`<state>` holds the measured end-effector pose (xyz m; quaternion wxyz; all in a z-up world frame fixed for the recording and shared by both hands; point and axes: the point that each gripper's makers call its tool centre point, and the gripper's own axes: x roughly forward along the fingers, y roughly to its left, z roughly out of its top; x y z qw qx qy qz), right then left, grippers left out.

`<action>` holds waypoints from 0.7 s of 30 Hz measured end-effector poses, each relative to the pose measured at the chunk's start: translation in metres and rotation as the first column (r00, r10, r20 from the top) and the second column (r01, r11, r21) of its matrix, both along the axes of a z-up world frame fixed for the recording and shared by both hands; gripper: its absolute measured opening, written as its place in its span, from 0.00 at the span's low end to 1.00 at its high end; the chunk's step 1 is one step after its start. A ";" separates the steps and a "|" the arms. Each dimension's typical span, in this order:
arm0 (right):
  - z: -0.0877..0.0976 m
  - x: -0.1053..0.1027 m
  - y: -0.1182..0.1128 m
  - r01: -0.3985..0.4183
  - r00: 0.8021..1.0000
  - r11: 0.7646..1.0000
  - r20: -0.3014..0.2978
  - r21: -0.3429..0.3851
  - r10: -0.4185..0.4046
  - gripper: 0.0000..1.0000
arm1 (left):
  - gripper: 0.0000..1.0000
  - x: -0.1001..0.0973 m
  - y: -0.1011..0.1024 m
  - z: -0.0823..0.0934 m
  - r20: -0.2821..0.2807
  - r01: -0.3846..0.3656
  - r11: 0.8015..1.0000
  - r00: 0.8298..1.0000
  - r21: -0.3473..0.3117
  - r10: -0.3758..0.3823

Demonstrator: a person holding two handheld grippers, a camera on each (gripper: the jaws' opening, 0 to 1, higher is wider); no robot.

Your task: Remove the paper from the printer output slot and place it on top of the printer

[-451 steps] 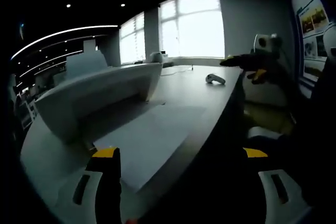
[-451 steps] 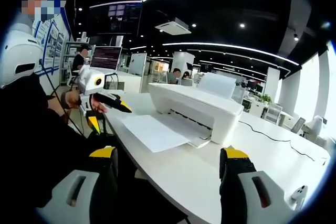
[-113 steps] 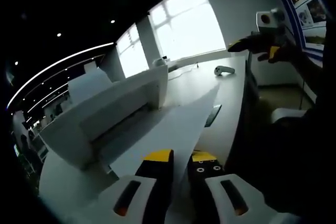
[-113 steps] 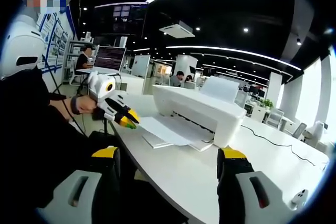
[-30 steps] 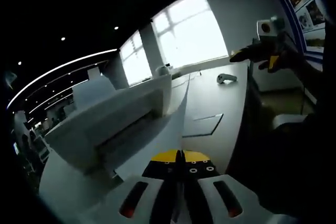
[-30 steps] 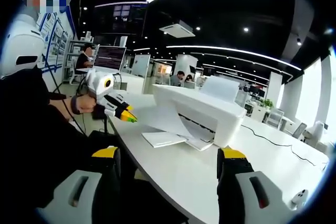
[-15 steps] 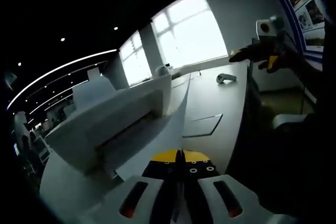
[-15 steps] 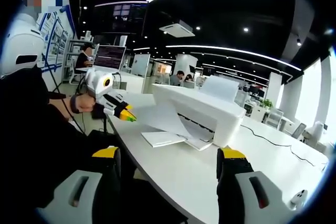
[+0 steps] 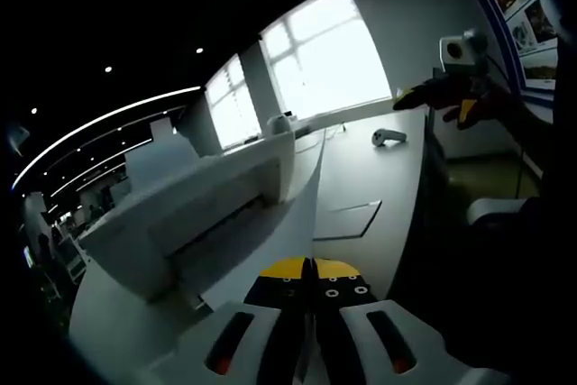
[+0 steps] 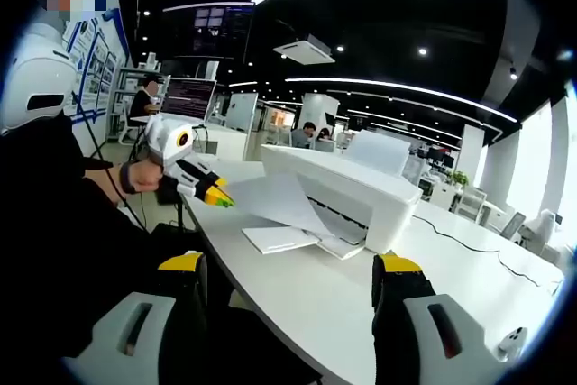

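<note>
The white printer [image 10: 352,188] stands on a long white table [image 10: 315,304]; it also shows in the left gripper view as the printer [image 9: 194,200]. My left gripper [image 9: 311,266] is shut on the near edge of a white paper sheet [image 9: 293,223], which rises edge-on toward the output slot. In the right gripper view the left gripper [image 10: 219,196] holds that sheet [image 10: 275,197] lifted above the output tray [image 10: 281,239], its far end by the slot. My right gripper [image 10: 288,265] is open and holds nothing, well back from the printer; it also shows as the right gripper [image 9: 424,96].
White sheets stand in the printer's rear feeder [image 10: 377,151]. A cable [image 10: 469,233] runs across the table behind the printer. A small white device [image 9: 388,136] lies far down the table. A person's dark sleeve [image 10: 63,223] is at the left; people sit at desks behind.
Since 15 s ago the left gripper has shut on the sheet and lifted it off the tray. In the last second the sheet has risen only slightly; the right gripper has stayed still.
</note>
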<state>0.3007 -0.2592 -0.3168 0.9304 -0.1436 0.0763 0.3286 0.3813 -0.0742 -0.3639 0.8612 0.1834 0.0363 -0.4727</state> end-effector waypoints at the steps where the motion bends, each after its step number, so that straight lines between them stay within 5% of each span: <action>1: 0.000 0.000 0.000 0.000 1.000 1.000 0.000 0.000 0.000 0.70 | 0.05 0.000 0.000 0.000 -0.001 0.000 1.000 1.000 0.000 0.000; 21: -0.001 0.000 0.001 -0.001 1.000 1.000 -0.002 -0.001 0.001 0.69 | 0.05 -0.003 0.001 0.008 -0.007 -0.001 1.000 1.000 -0.022 0.001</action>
